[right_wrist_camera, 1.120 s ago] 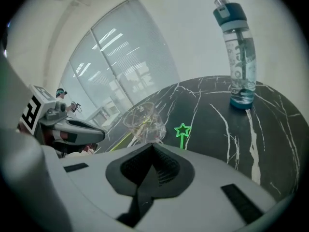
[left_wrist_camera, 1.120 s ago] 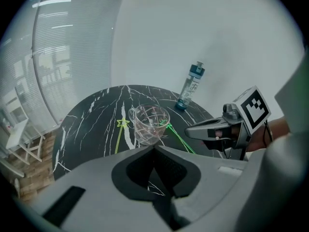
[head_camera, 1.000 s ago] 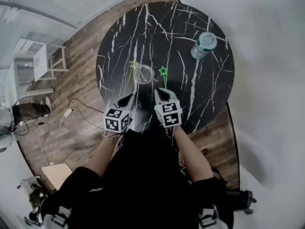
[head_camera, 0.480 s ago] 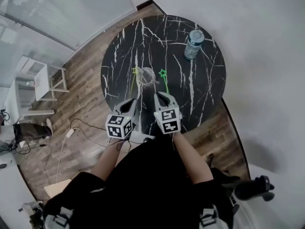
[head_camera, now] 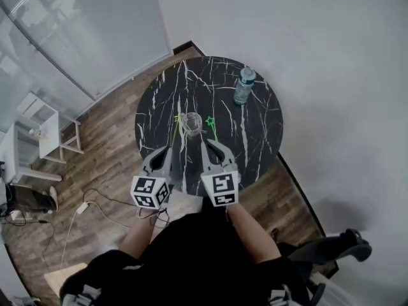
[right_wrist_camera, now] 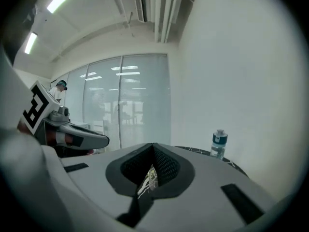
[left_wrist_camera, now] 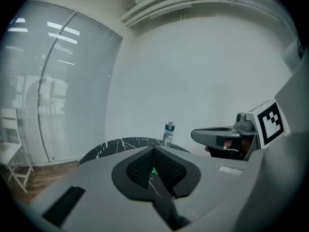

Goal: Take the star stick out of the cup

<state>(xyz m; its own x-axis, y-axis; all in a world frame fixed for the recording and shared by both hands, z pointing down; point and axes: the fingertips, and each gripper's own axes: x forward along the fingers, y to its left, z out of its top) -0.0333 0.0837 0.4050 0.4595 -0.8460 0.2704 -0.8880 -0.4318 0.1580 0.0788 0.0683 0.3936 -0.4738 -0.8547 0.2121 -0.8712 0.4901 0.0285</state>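
Black marble bench [head_camera: 255, 129] carries the cup [head_camera: 192, 123], with a yellow star stick [head_camera: 176, 120] and a green star stick [head_camera: 209, 121] at its sides; left tongs [head_camera: 169, 149] and right tongs [head_camera: 205, 145], both pressed together and empty, are near it

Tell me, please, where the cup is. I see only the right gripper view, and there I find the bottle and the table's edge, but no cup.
Observer: In the head view the cup stands on the table, just ahead of the right gripper and a little to its left.
Operator: Is a star stick inside it?
Observer: No. The green stick lies right of the cup, outside it.
Operator: Is that the only stick?
Observer: No. A yellow stick lies left of the cup, also outside it.
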